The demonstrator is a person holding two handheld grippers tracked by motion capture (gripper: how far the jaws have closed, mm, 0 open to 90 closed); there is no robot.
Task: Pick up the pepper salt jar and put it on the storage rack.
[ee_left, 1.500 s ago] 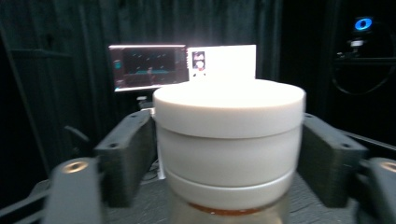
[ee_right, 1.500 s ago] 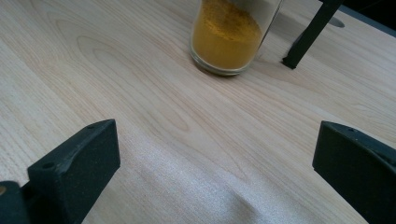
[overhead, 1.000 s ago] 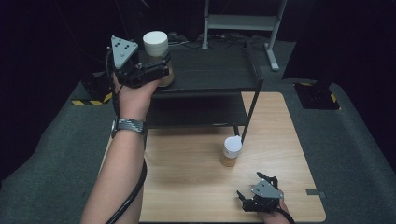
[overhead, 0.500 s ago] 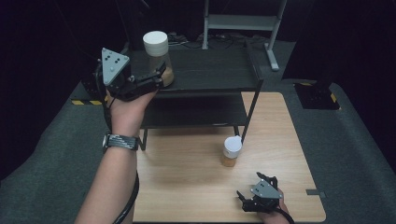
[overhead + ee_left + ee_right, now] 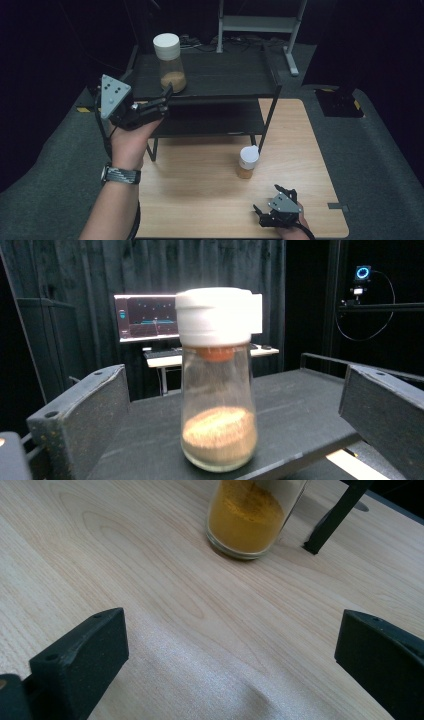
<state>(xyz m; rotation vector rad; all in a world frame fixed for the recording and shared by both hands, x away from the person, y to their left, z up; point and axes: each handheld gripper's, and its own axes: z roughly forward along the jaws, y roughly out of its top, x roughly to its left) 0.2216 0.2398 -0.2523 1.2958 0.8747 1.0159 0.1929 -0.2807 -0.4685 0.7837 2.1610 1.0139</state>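
Two white-capped glass spice jars, labels unreadable: one on the black shelf, one on the wooden table. Left gripper and right gripper both gape wide, empty.

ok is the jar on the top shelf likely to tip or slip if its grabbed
The jar looks tall with a narrow base and a wide white cap, so a push up high could probably tip it. Its clear walls look like smooth glass, likely slippery and breakable. The powder sits low, which should steady it a little.
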